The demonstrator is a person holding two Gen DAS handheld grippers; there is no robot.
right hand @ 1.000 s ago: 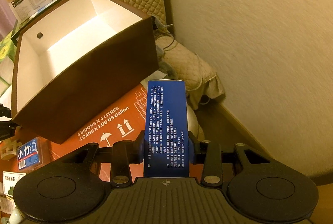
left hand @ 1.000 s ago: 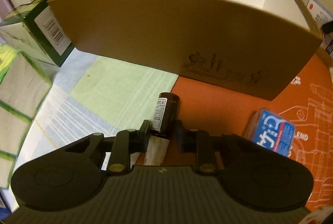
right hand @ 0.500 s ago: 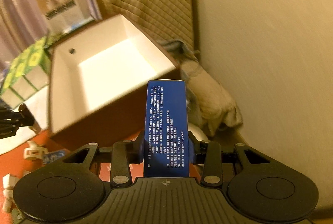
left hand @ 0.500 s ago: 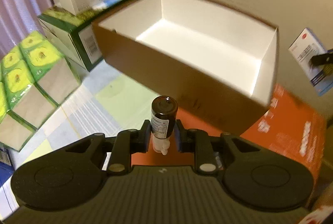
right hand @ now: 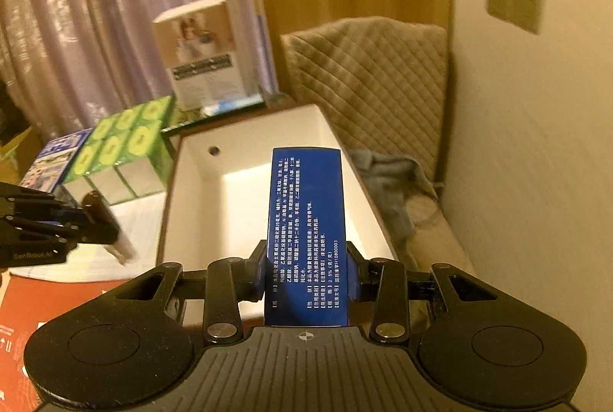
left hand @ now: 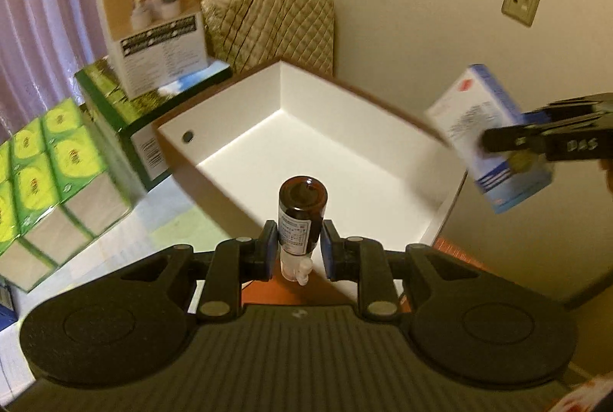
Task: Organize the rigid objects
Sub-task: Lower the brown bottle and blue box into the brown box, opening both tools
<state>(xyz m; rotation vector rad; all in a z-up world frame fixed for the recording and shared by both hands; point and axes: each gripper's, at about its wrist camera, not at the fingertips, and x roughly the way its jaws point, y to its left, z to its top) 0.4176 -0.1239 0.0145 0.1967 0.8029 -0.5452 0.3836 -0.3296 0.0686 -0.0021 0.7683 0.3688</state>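
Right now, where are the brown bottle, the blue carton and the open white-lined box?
brown bottle (left hand: 299, 228): left wrist view, on its white label between the fingers.
blue carton (right hand: 306, 232): right wrist view, on its printed blue face.
open white-lined box (left hand: 345, 117): left wrist view, on its inner far wall.

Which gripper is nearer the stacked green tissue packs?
Left. The left gripper, holding the brown glass bottle, is beside the green tissue packs; the right gripper, holding the blue carton, is across the white-lined box.
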